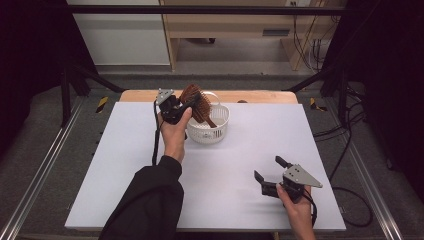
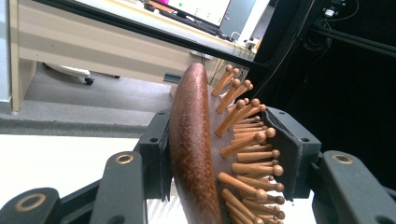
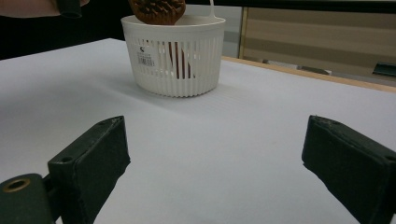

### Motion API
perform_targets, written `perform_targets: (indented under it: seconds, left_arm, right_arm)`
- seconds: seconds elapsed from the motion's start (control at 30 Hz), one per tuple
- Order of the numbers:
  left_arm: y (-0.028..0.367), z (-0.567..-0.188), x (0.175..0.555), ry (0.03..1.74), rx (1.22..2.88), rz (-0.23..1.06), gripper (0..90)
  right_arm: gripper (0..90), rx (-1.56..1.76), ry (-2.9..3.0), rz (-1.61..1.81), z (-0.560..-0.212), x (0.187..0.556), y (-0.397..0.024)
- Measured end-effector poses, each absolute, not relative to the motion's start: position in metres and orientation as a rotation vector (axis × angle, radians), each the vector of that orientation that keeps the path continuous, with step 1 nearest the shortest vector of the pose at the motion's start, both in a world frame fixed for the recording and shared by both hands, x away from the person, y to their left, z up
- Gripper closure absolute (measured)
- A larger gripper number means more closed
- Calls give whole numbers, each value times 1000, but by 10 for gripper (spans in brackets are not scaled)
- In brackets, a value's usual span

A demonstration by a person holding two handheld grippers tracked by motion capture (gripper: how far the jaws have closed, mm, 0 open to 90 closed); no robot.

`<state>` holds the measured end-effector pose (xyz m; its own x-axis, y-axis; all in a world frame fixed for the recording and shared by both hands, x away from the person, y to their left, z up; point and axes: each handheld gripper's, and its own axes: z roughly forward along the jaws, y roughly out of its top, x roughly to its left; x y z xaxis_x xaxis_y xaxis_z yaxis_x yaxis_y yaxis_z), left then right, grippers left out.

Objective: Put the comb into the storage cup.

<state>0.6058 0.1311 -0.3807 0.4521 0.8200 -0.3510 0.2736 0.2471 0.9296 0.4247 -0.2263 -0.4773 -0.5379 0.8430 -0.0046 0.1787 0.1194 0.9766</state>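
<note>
Hairbrush (image 1: 196, 100) sits clamped by its head in the left gripper (image 1: 186, 106), its handle down inside the white basket (image 1: 212, 129) toward the table's far edge. Nearer me, the right gripper (image 1: 270, 176) rests on the white tabletop (image 1: 125, 165) with jaws wide apart, nothing between them. Beyond the table, grey floor and a wooden desk (image 1: 225, 25).

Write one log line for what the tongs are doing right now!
left tongs: shut on wooden hairbrush, handle down in white basket | right tongs: open, nothing held, over table
</note>
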Motion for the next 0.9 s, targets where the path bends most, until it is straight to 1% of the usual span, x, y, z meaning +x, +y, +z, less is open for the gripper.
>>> perform_targets:
  seconds: [0.9]
  left_arm:
    - [144, -388, 606, 1115, 1303, 478, 461]
  right_arm:
    - [69, 985, 1831, 1454, -478, 425, -224]
